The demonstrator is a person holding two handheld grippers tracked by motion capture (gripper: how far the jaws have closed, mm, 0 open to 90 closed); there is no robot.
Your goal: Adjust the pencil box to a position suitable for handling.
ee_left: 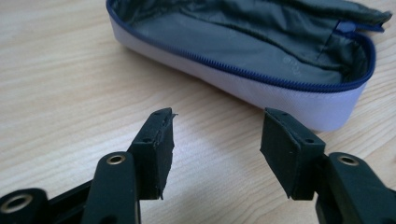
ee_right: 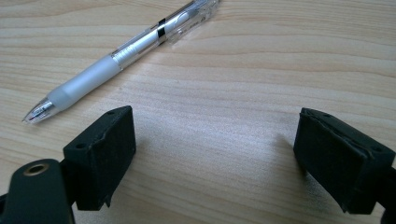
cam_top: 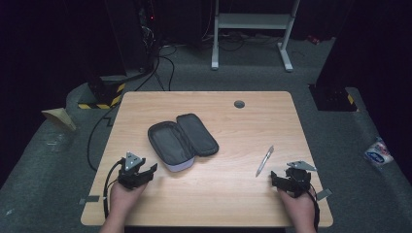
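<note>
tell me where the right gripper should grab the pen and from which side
Probably the frosted rubber grip near the tip of the pen. It lies flat on the table, so bring the open right gripper down from above, jaws straddling across the barrel.

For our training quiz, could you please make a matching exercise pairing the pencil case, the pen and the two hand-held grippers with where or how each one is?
Things:
1. pencil case
2. pen
3. left hand-held gripper
4. right hand-held gripper

States:
A. lies on the table just ahead of open, empty jaws
B. lies unzipped, grey lining showing
C. jaws apart, aimed at the pale side of the case
D. jaws wide, nothing between them, pen tip close by

Pairs: 1-B, 2-A, 3-C, 4-D
</note>
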